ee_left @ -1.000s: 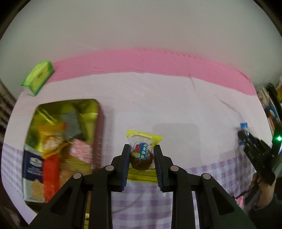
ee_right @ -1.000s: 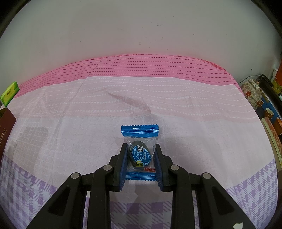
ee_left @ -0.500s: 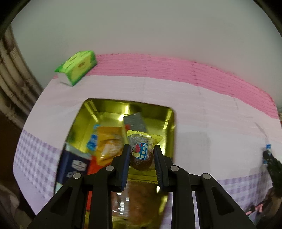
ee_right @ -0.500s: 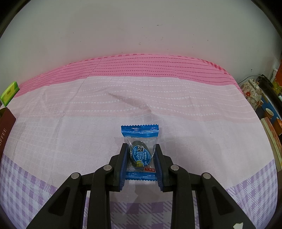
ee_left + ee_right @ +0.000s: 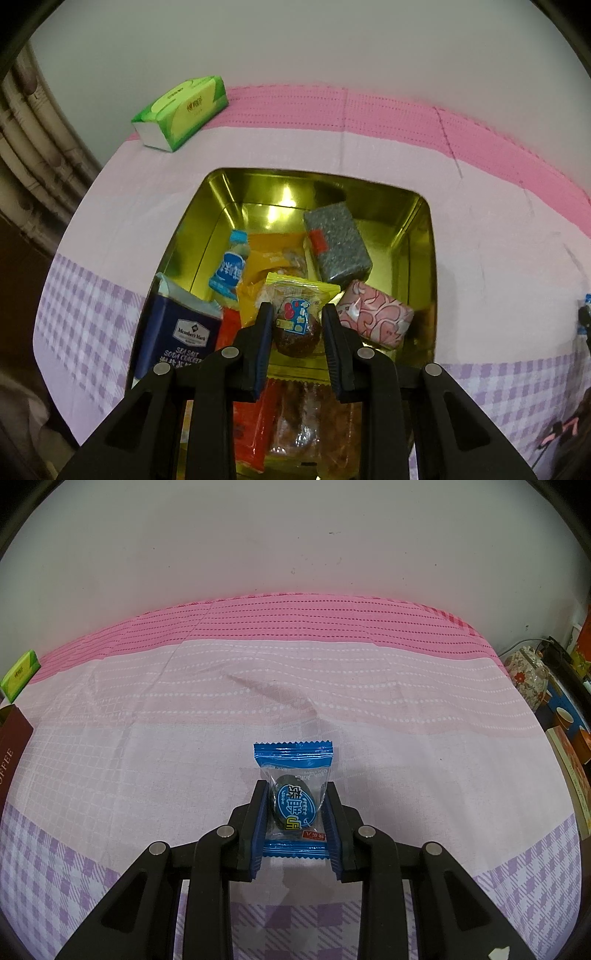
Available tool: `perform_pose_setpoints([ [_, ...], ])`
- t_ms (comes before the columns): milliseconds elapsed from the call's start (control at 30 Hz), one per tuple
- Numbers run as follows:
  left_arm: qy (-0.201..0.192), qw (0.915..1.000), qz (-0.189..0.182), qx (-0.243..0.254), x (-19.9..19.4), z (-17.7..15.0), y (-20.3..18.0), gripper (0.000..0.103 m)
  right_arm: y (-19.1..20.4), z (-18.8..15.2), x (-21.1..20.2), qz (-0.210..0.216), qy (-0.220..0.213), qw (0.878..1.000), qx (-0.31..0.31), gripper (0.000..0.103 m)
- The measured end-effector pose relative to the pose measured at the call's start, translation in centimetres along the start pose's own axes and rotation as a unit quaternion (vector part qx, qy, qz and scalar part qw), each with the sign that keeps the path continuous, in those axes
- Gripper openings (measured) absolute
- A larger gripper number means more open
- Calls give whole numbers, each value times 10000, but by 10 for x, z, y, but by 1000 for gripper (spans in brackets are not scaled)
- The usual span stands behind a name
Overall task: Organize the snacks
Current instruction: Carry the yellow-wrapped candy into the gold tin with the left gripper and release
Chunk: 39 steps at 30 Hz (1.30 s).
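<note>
Snacks, loose, part-sorted into a gold tin [image 5: 424,236] on a pink and purple tablecloth [image 5: 498,280].

Item 1: yellow-edged sweet [image 5: 297,322], a dark round piece in a clear wrapper. It is clamped between the closed jaws of the left gripper [image 5: 297,332] and held over the near half of the tin, above the packets already inside. The wrapper's long axis runs along the fingers, with the yellow crimped end pointing toward the tin's far wall.

Item 2: blue sweet [image 5: 294,800], a dark oval piece in a blue-ended wrapper. It is pinched by the closed right gripper [image 5: 294,805], well to the right of the tin, low over bare cloth; whether it touches the cloth cannot be told. Its long axis also lies along the fingers, the crimped end pointing away.

Contents of the tin: a grey speckled block [image 5: 337,246] toward the far wall, a pink swirl-patterned packet [image 5: 376,316] by the right wall, a cracker box [image 5: 181,332] leaning at the left wall, an orange packet [image 5: 275,258] and a small blue-and-white bottle [image 5: 229,266] between them.

Outside the tin: a green tissue pack [image 5: 183,110] beyond its far left corner.

Step in hand, as judged: depositing item 1. The next move calls for the left jaws to be opened over a gap among the packets, after which item 2 is to be carried across to the tin.
</note>
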<state>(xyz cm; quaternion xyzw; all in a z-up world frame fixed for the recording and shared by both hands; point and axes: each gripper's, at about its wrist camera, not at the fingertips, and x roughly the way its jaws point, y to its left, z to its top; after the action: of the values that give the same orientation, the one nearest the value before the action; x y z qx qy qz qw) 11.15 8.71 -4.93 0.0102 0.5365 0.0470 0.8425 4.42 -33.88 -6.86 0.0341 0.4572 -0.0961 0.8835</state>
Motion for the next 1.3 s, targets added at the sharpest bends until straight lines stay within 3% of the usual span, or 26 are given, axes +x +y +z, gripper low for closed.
perform_pose_setpoints([
  [667,14,9995,209,231,1,-2,-6,29,0,-1,1,-10,-13,10000,-34,27],
  [1300,-491,9979,56,415,-39,-6,-2,29,-1,-1,1,32,-10,10000,-13,27],
])
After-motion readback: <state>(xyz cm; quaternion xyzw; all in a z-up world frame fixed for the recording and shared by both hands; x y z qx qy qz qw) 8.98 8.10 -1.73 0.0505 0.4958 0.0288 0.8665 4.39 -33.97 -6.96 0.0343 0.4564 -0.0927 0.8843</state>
